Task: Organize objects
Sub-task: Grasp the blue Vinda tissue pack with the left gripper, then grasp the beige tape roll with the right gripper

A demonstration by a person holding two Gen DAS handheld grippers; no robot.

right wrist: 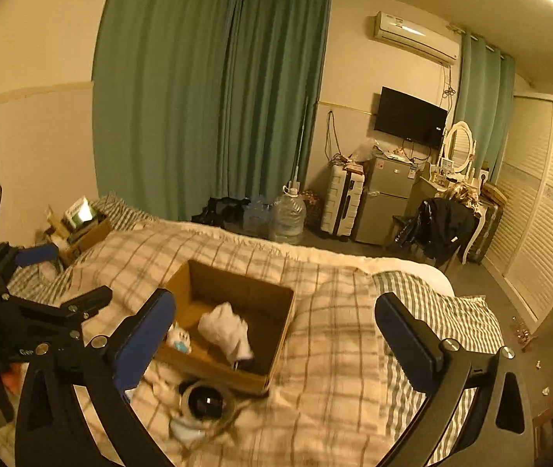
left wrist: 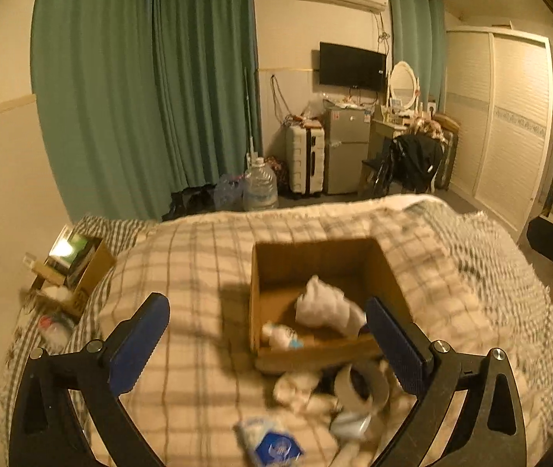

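Note:
An open cardboard box [left wrist: 276, 260] [right wrist: 202, 276] sits on the checked blanket of the bed. Inside it lie a crumpled white cloth [left wrist: 327, 303] [right wrist: 226, 329] and a small white bottle [left wrist: 282, 336] [right wrist: 179, 338]. In front of the box lie a tape roll [left wrist: 362, 387] [right wrist: 206, 401], a tissue pack with a blue label [left wrist: 272, 441] and other small white items. My left gripper [left wrist: 268, 346] is open and empty above the blanket, just before the box. My right gripper [right wrist: 272, 346] is open and empty over the box's right part. The left gripper also shows in the right wrist view [right wrist: 62, 272].
A second cardboard box [left wrist: 78, 268] [right wrist: 81, 225] with items stands at the bed's far left by the wall. Beyond the bed are a water jug [left wrist: 260, 188], a suitcase [left wrist: 305, 159], a small fridge [left wrist: 344, 150], a chair with a black jacket [left wrist: 416, 159] and a wardrobe [left wrist: 506, 124].

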